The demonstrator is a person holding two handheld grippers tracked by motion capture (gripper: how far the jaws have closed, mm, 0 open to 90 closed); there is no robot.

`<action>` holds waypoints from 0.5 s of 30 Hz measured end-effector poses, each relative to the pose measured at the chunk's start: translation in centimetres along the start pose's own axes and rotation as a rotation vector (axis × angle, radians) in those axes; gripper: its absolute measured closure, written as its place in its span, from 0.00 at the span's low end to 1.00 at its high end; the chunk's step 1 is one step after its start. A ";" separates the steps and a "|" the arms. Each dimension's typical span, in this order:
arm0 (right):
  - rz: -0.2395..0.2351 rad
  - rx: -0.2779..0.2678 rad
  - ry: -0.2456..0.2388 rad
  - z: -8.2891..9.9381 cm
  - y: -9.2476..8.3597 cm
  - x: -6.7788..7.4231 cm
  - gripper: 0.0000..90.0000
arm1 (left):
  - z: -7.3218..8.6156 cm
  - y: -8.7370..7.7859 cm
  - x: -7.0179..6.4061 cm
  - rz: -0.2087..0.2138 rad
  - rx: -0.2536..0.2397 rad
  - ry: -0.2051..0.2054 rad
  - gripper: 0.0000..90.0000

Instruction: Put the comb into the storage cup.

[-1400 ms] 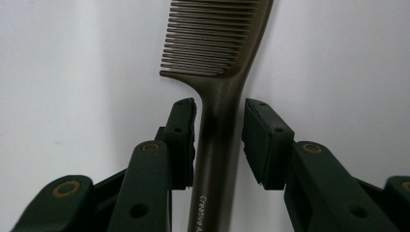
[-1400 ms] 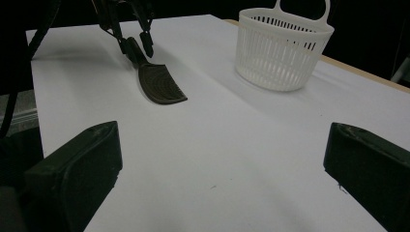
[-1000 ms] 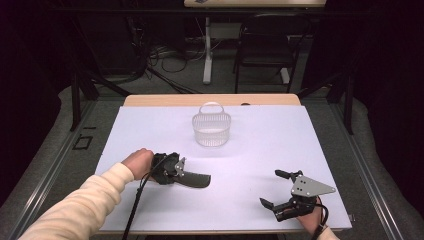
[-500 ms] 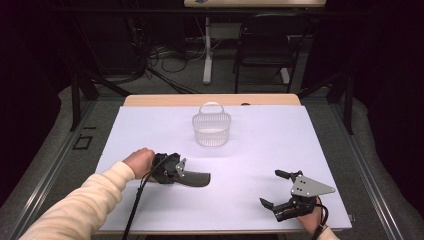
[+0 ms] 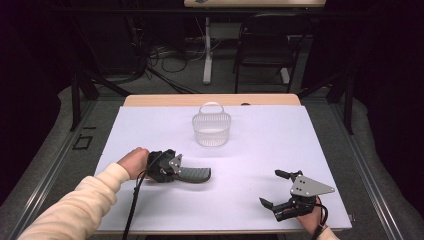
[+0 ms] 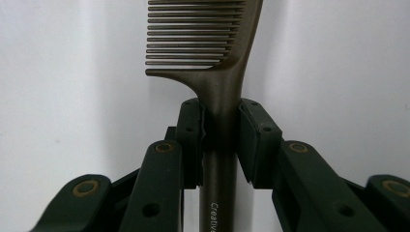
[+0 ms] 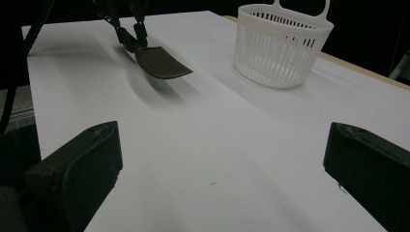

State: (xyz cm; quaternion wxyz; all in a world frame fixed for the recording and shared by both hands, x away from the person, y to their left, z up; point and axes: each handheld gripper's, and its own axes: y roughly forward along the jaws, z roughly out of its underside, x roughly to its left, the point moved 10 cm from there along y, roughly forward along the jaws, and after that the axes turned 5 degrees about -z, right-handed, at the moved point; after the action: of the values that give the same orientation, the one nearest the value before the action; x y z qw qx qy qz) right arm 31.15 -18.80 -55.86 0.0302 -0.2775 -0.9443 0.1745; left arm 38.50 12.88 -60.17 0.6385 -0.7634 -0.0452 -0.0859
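My left gripper (image 6: 220, 133) clamped on the dark comb (image 6: 212, 58) by its handle, comb low over the white table (image 5: 250, 200) near the basket (image 5: 211, 129), my right gripper (image 5: 280, 189) wide open, empty.

The high view looks forward and down from above the person's side of the white-covered desk (image 5: 150, 125), far enough off to take in the whole top, the dark floor and a black chair (image 5: 262, 45) beyond. The left gripper view sits very close and looks along the left claw (image 6: 220, 130), straight down the dark brown plastic comb (image 6: 208, 43) against the desk cover. The right gripper view rides low, just above the desk, and faces across it between the right claw (image 7: 217, 169). It shares with the high view the comb and the white plastic lattice basket (image 7: 283, 43).
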 end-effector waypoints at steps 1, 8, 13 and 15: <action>0.001 0.001 -0.001 0.0 0.0 0.0 0.00 | 0.0 -0.1 0.0 0.000 -0.002 -0.005 0.80; 0.002 0.003 -0.002 0.0 0.0 0.0 0.00 | -0.3 -0.6 -0.1 -0.004 -0.038 -0.036 0.80; 0.003 0.004 0.001 0.0 0.0 0.0 0.00 | -0.6 -1.2 -0.2 0.000 -0.085 -0.072 0.80; 0.005 0.004 0.001 0.0 0.1 -0.1 0.00 | -0.7 -1.4 -0.1 -0.005 -0.095 -0.079 0.80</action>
State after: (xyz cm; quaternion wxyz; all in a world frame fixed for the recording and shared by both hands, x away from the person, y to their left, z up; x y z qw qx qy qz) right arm 31.22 -18.80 -55.92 0.0306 -0.2797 -0.9432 0.1764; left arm 38.06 12.46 -58.76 0.5993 -0.7955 -0.0680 -0.0592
